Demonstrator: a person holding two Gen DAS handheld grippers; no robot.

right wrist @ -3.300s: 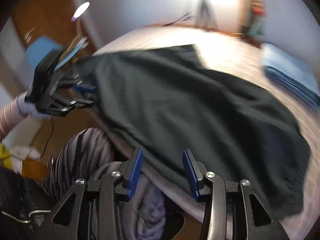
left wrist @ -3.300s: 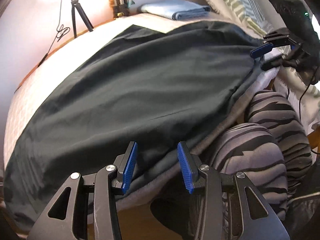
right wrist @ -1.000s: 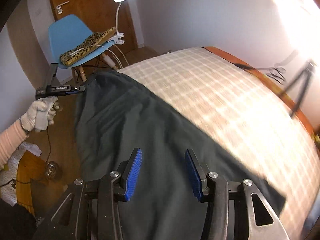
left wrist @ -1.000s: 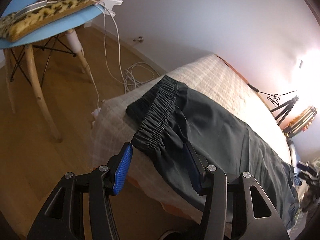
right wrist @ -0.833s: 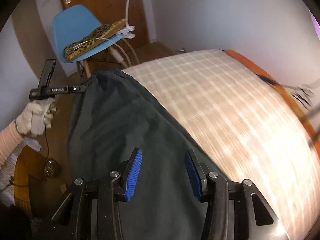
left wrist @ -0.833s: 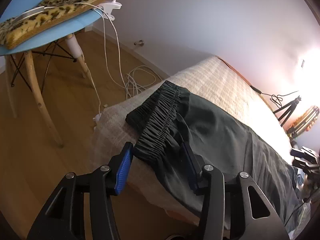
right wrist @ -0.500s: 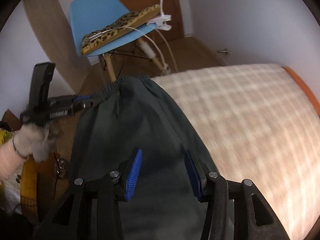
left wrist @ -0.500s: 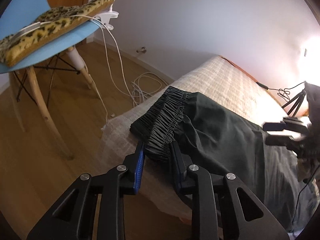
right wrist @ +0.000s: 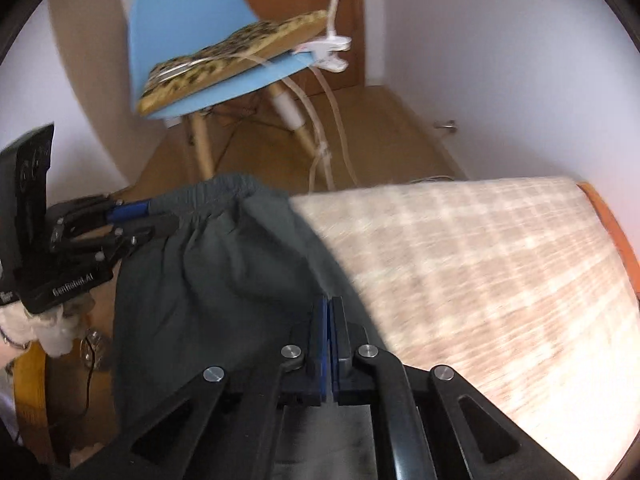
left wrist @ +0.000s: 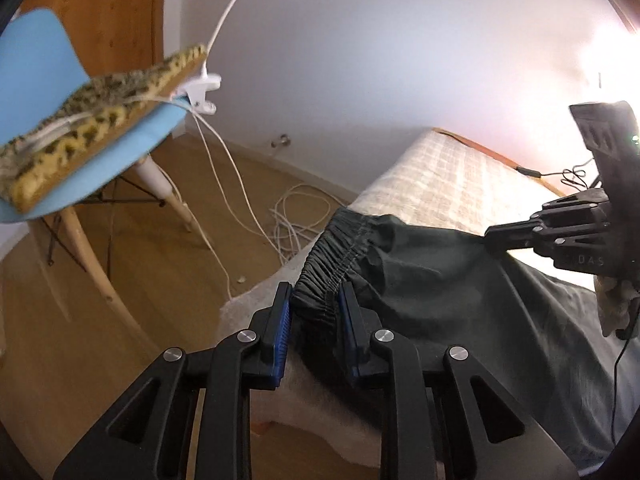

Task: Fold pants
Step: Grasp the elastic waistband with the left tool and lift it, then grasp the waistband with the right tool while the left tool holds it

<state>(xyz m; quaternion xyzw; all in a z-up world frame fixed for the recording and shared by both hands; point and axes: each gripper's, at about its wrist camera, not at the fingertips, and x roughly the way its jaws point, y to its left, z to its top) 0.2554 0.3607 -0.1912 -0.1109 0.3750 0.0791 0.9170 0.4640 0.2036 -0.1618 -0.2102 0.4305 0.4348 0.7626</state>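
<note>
Dark green pants (left wrist: 448, 280) lie on a bed with a checked beige cover (left wrist: 472, 184). Their gathered elastic waistband (left wrist: 340, 252) hangs near the bed's corner. My left gripper (left wrist: 314, 308) is shut on the near end of the waistband. It also shows in the right wrist view (right wrist: 160, 220), clamped on the waistband (right wrist: 216, 192). My right gripper (right wrist: 329, 312) is shut on the far edge of the pants (right wrist: 224, 280), where the cloth meets the bedcover (right wrist: 480, 272). It shows in the left wrist view (left wrist: 490, 238) pinching that edge.
A blue chair (left wrist: 48, 92) with a leopard-print cushion (left wrist: 96, 100) stands on the wooden floor (left wrist: 132, 280) beyond the bed corner. White cables (left wrist: 296, 216) from a clip lamp (left wrist: 200, 92) lie coiled on the floor by the wall.
My left gripper has closed on the waistband and raised it slightly. My right gripper, open half a second ago, has moved to the pants' far edge and shut on it.
</note>
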